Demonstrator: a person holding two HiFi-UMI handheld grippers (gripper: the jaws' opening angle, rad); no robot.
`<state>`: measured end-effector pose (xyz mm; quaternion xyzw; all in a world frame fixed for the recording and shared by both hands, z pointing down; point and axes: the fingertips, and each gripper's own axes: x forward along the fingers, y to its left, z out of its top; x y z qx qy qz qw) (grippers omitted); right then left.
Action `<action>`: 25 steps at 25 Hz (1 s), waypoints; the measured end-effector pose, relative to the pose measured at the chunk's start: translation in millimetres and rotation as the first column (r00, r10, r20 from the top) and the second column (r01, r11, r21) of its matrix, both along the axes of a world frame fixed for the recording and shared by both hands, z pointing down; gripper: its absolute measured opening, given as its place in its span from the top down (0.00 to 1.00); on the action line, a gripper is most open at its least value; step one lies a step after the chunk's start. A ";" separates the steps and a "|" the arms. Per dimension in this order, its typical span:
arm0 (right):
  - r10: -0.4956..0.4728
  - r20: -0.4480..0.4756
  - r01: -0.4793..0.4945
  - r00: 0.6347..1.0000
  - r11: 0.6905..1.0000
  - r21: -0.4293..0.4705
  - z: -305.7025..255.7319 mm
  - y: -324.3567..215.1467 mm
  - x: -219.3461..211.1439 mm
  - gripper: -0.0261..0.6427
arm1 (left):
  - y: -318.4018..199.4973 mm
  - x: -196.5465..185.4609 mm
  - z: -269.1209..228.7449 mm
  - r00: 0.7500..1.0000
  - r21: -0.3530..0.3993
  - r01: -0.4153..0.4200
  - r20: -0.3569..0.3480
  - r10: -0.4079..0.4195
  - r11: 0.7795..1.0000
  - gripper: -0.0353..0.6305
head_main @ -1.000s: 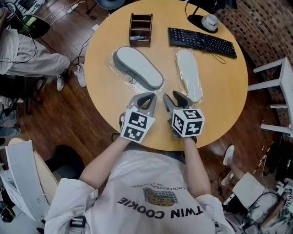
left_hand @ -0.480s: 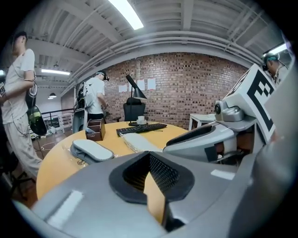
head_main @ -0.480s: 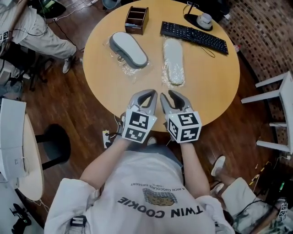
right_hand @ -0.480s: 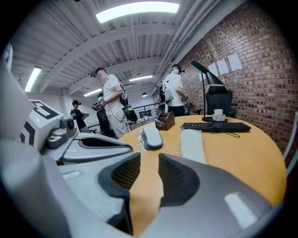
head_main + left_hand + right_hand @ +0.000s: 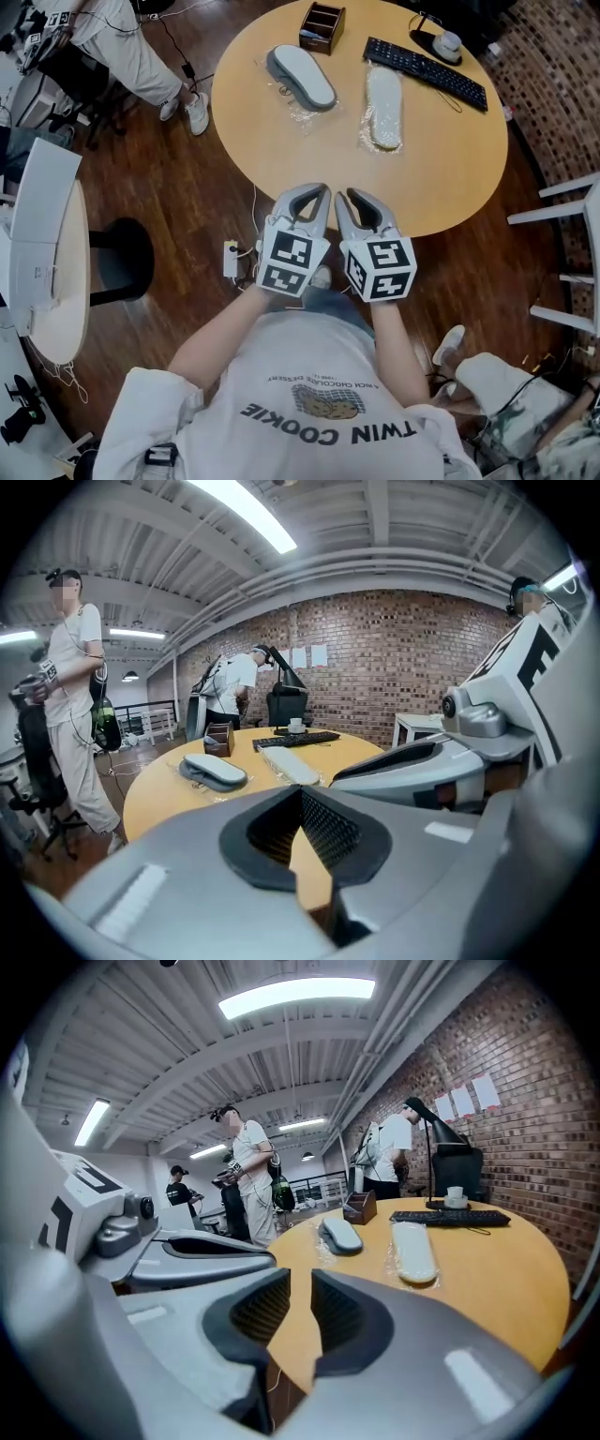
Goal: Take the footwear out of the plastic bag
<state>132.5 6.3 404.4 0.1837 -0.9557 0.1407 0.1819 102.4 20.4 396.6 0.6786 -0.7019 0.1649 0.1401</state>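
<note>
bright ceiling tube lights [image 5: 296, 996] give even, sharp views; gripper views bulge fisheye with dark corners.

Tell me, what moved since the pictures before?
The left gripper and right gripper pulled back off the table toward the person, taking nothing. The right gripper's jaws have just been closing, nothing between them. The grey slipper and white slipper stayed in their plastic bags.

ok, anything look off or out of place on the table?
Nothing spilled or damaged. Only oddity: the grey slipper and white slipper lie apart, skewed to each other rather than paired, each with crinkled clear plastic around it. The keyboard and wooden organizer sit tidy at the far edge.
</note>
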 end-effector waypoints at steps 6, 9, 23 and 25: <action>-0.017 -0.006 0.017 1.000 1.000 0.020 -4.9 71.9 9.8 0.86 | 76.6 8.2 -5.2 0.998 0.030 0.041 -0.043 -0.040 0.999 0.95; -0.007 -0.013 0.008 1.000 0.999 0.042 -11.0 110.3 22.4 0.87 | 118.7 18.8 -8.4 0.997 0.052 0.047 -0.056 -0.044 0.998 0.95; 0.104 -0.033 -0.101 0.994 0.992 0.069 -22.4 238.1 117.1 0.96 | 243.8 105.6 -13.4 0.995 0.065 0.003 -0.095 0.003 0.998 0.95; 0.114 -0.030 -0.112 0.993 0.991 0.068 -23.3 247.6 129.5 0.96 | 251.6 118.3 -15.9 0.996 0.067 -0.005 -0.093 0.011 0.998 0.95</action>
